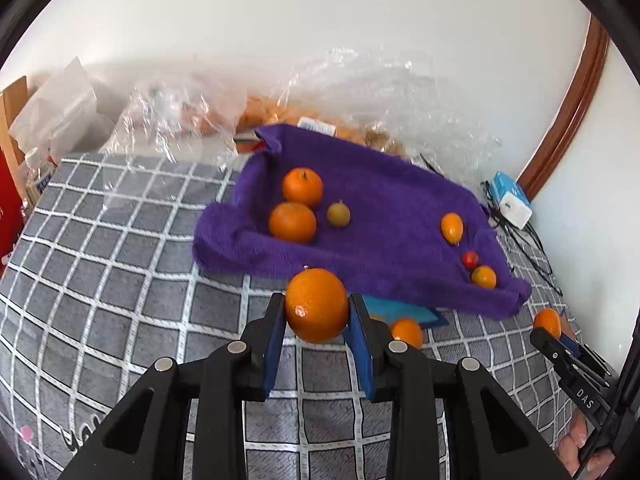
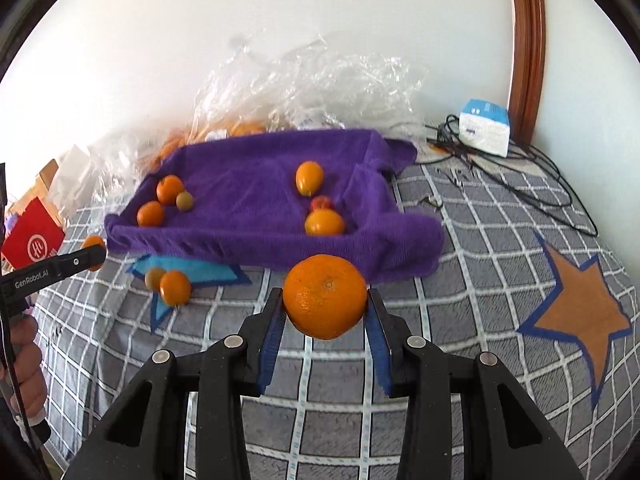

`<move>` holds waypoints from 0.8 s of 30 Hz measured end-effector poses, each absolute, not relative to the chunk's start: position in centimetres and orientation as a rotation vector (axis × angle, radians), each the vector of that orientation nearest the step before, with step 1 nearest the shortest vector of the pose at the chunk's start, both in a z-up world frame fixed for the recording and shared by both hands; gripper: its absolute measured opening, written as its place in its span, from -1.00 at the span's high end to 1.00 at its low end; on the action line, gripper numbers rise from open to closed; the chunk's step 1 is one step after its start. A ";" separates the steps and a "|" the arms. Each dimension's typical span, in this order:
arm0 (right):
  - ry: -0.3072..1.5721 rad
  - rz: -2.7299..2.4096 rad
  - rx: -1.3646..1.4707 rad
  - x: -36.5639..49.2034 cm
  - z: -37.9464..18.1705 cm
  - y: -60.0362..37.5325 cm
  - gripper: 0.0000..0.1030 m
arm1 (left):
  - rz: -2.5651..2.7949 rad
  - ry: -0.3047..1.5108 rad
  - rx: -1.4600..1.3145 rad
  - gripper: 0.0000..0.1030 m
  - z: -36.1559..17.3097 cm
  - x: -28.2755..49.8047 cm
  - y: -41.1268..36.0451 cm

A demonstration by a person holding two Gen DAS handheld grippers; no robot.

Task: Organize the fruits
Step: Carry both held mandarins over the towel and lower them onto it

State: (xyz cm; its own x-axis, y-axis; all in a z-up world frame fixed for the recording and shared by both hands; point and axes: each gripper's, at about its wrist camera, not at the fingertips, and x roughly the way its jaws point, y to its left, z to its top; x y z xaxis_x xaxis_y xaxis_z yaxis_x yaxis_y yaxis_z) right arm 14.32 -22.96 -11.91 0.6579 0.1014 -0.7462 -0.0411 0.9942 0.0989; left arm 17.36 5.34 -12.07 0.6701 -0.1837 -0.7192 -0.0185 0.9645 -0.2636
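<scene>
My left gripper is shut on a large orange, held just above the checked bedspread in front of the purple towel-lined tray. My right gripper is shut on another orange, also raised before the tray. Inside the tray lie two oranges, a greenish fruit, a small oval orange fruit, a small red fruit and another small orange one. Each gripper shows at the edge of the other's view, still gripping its orange.
Loose on the bedspread by a blue star patch lie an orange and a greenish fruit. Crumpled clear plastic bags with more fruit sit behind the tray by the wall. A white-blue box and black cables lie at the right.
</scene>
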 end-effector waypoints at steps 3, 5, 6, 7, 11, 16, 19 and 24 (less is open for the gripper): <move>0.832 0.072 0.079 15.3 -10.9 -23.0 0.23 | -0.095 0.823 -0.269 0.43 -11.0 17.9 5.8; 0.824 0.074 0.086 16.0 -10.3 -23.1 0.23 | -0.088 0.812 -0.265 0.43 -10.4 18.2 5.9; 0.822 0.074 0.087 16.4 -10.0 -23.2 0.23 | -0.086 0.807 -0.266 0.43 -10.1 18.5 6.0; 0.820 0.073 0.089 16.8 -9.7 -23.2 0.24 | -0.088 0.806 -0.270 0.43 -9.9 18.7 6.0; 0.798 0.077 0.092 18.2 -8.7 -23.7 0.23 | -0.093 0.793 -0.268 0.43 -9.3 19.7 5.7; 0.793 0.066 0.088 20.1 -8.3 -24.2 0.23 | -0.098 0.804 -0.269 0.43 -9.4 21.3 5.1; 0.799 0.075 0.100 21.6 -8.6 -24.5 0.23 | -0.098 0.815 -0.273 0.43 -9.7 22.4 4.7; 0.810 0.089 0.085 24.5 -9.5 -24.2 0.23 | -0.107 0.837 -0.274 0.43 -10.6 24.3 4.1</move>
State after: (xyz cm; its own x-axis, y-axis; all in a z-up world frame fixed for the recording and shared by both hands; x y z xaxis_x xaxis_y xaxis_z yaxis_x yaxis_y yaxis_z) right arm 24.52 -24.22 -9.54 0.6859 0.1117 -0.7191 -0.0468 0.9929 0.1095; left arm 24.27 4.13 -10.60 0.6664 -0.2011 -0.7179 -0.0141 0.9594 -0.2817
